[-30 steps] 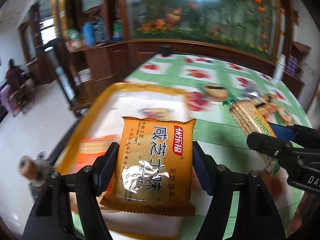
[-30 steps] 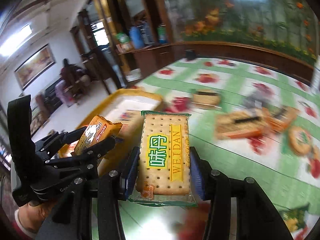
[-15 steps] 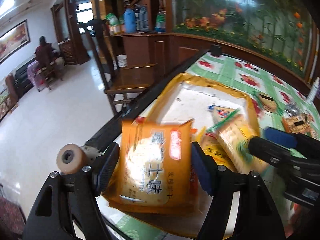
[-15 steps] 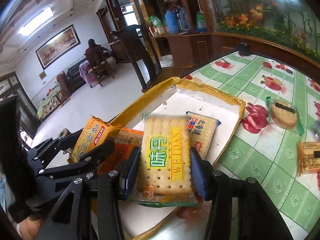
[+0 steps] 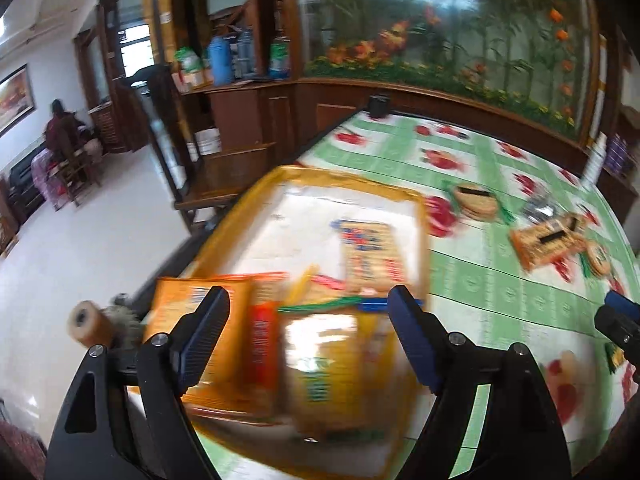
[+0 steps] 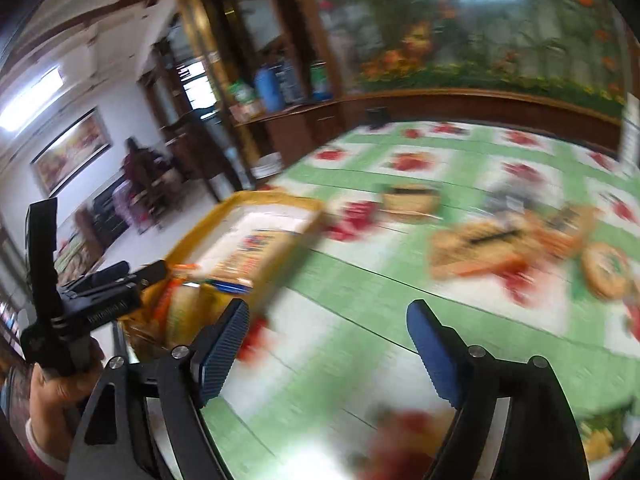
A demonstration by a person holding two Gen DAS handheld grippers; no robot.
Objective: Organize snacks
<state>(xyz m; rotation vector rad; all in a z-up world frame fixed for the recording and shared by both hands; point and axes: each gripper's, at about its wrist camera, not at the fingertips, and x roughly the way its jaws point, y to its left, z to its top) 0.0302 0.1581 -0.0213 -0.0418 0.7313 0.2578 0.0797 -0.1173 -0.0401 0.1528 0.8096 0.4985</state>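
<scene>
Both grippers were letting go here. The left gripper [image 5: 308,336] hung over the near end of the yellow tray [image 5: 236,216], fingers spreading, with the blurry snack packets [image 5: 320,360] lying loose in the tray below, nothing pinched. The right gripper [image 6: 326,350] was opening too, empty, above the green flowered counter [image 6: 360,304], where more snacks [image 6: 472,248] sat scattered farther back.

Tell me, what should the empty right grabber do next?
Probably reach toward the cracker packet on the green tablecloth. The right gripper is opening with nothing between its fingers, and snacks already lie in the yellow tray.
</scene>
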